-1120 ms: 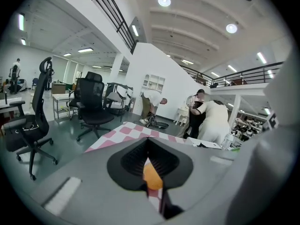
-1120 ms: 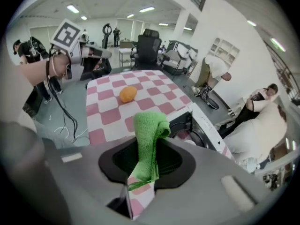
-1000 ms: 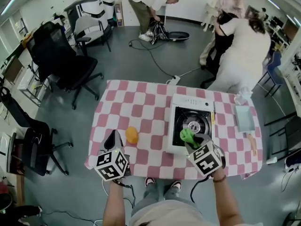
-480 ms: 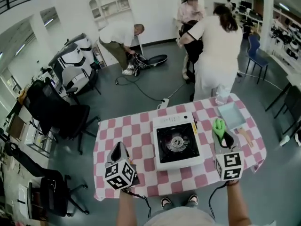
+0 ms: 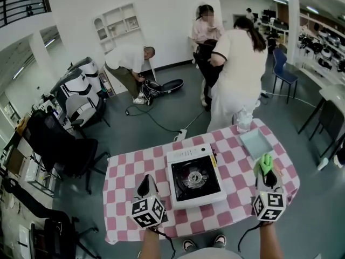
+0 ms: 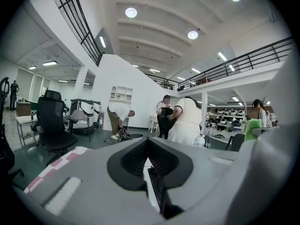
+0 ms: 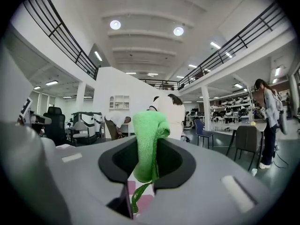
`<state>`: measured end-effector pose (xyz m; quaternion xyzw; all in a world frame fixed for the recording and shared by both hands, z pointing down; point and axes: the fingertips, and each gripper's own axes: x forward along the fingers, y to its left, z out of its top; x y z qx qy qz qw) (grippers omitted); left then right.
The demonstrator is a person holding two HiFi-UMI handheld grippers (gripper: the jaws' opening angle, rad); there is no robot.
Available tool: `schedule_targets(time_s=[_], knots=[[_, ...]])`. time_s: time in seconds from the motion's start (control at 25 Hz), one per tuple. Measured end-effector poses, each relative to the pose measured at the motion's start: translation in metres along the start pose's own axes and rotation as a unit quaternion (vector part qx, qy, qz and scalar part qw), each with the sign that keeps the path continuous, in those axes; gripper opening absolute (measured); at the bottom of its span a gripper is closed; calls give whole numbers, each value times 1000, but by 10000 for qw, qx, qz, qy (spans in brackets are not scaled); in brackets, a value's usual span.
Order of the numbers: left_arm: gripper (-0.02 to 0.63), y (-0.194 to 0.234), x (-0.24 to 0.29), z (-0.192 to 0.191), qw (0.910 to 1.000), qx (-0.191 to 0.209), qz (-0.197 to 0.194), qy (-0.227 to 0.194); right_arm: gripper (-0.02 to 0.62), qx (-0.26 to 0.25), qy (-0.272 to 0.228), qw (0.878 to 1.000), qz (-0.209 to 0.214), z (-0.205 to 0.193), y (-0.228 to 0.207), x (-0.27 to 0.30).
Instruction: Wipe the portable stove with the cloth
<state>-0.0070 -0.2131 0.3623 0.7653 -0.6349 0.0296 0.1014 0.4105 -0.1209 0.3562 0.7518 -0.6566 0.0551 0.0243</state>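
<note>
The portable stove, white with a black burner top, sits mid-table on the pink-and-white checked tablecloth. My right gripper hangs over the cloth-covered table to the right of the stove, apart from it, shut on the green cloth. In the right gripper view the green cloth stands bunched between the jaws of the right gripper, with a strand hanging below. To the stove's left, my left gripper is shut and holds nothing. The left gripper points out level across the room.
A pale blue tray lies at the table's far right corner. A person in white stands just behind the table, with two others farther back. Office chairs stand left. A power strip and cable lie on the floor.
My right gripper carried the green cloth off the stove's front edge to the table's right side. The left gripper stayed left of the stove. My head view tilted up.
</note>
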Motion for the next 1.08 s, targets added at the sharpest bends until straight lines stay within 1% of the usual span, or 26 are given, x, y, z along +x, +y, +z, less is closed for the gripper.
schedule_targets(time_s=[0.2,0.36,0.72,1.08], knots=[[2,-6,-2,-11,9999,-27,-116,91,89,-252,-63,9996,-120,6,-3,-5],[2,2,-5,-13,9998,-60,-106,124,90,-160,-103,9997,-177,9,0,-7],[2,16,-8,-17,9998,-133,-88,121,89,-190,-42,9996,-224,5,9,-11],[0,17,-8,-19,9996,-213,-150,149,89,-184,12,9993,-316,6,11,-16]])
